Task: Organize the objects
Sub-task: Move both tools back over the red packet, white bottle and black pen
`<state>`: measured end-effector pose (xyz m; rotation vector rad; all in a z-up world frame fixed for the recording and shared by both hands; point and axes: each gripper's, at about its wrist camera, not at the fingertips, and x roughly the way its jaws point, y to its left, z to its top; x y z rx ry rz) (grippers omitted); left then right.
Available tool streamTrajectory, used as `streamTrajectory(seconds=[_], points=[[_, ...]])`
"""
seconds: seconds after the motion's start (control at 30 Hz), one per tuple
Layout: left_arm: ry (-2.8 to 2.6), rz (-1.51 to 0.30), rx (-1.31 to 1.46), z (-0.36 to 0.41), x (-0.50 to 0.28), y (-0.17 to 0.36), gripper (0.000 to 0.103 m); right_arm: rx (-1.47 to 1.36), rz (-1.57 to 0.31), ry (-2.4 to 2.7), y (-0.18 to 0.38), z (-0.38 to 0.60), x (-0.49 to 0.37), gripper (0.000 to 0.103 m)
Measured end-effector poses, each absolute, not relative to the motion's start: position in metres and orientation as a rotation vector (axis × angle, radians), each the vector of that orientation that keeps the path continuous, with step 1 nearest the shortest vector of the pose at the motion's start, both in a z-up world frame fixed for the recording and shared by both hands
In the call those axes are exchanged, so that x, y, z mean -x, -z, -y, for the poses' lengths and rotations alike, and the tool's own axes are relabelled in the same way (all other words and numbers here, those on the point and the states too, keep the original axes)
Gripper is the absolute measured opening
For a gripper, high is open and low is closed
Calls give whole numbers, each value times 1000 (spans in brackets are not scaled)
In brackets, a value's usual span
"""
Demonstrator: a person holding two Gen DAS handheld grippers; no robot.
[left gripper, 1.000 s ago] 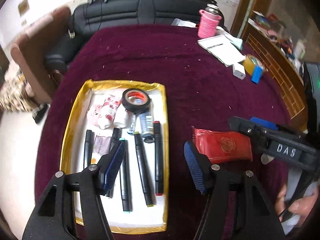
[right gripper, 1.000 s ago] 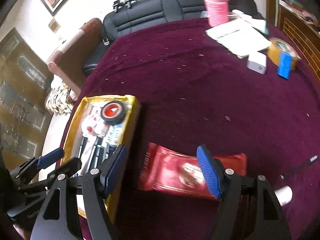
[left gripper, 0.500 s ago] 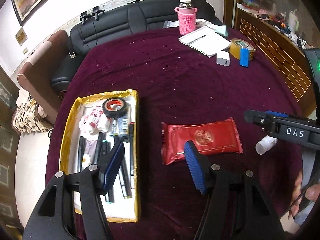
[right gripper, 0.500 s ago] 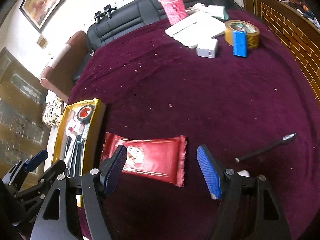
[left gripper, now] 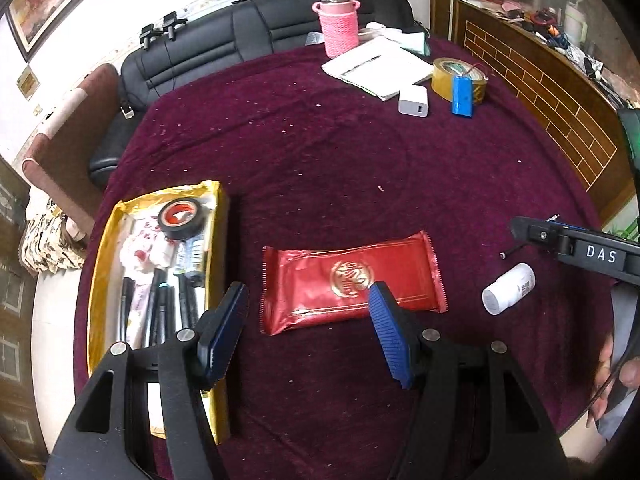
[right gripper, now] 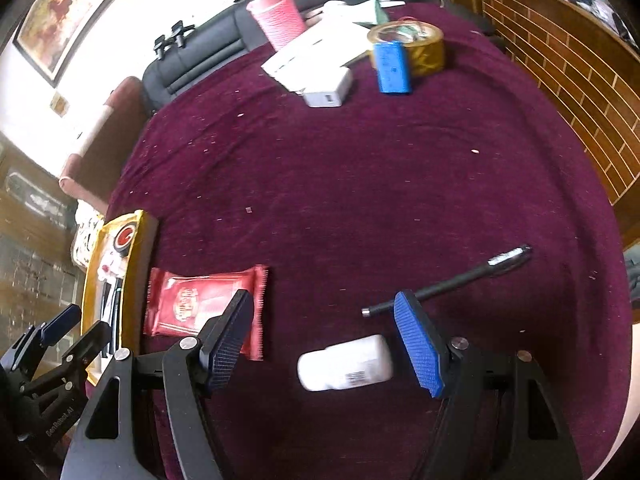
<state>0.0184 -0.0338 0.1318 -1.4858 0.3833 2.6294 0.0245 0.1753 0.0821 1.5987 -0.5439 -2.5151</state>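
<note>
A red snack packet (left gripper: 352,284) lies flat on the maroon tablecloth, right of a gold-rimmed tray (left gripper: 100,280) that holds markers, a black tape roll (left gripper: 180,218) and small packets. My left gripper (left gripper: 308,328) is open and empty, just in front of the packet. My right gripper (right gripper: 328,340) is open and empty, with a white pill bottle (right gripper: 346,362) lying on its side between its fingers. A black pen (right gripper: 448,280) lies just beyond the right finger. The packet (right gripper: 200,306) and tray (right gripper: 132,256) show at the left of the right wrist view.
At the far side of the table stand a pink knitted-sleeve bottle (left gripper: 340,24), a white notebook (left gripper: 376,66), a white charger (left gripper: 414,100), a yellow tape roll (left gripper: 444,76) and a blue battery (left gripper: 462,94). A black sofa (left gripper: 240,52) is behind. A wooden cabinet (left gripper: 560,92) is at right.
Both grippers have pulled back and swung right. The left has moved from over the tray to in front of the packet. The right now has the white bottle between its fingers.
</note>
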Motion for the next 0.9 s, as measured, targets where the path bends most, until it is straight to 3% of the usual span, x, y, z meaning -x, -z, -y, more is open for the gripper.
streamTrajectory(seconds=[0.6,0.9], points=[[-2490,-418,1571,-21,2,-94,61,-1710,662,2510,-46,-242,-22,68],[-2350,-151,1569,-17,12,-84,61,-1695,732,2561,-47,-285,-27,68]])
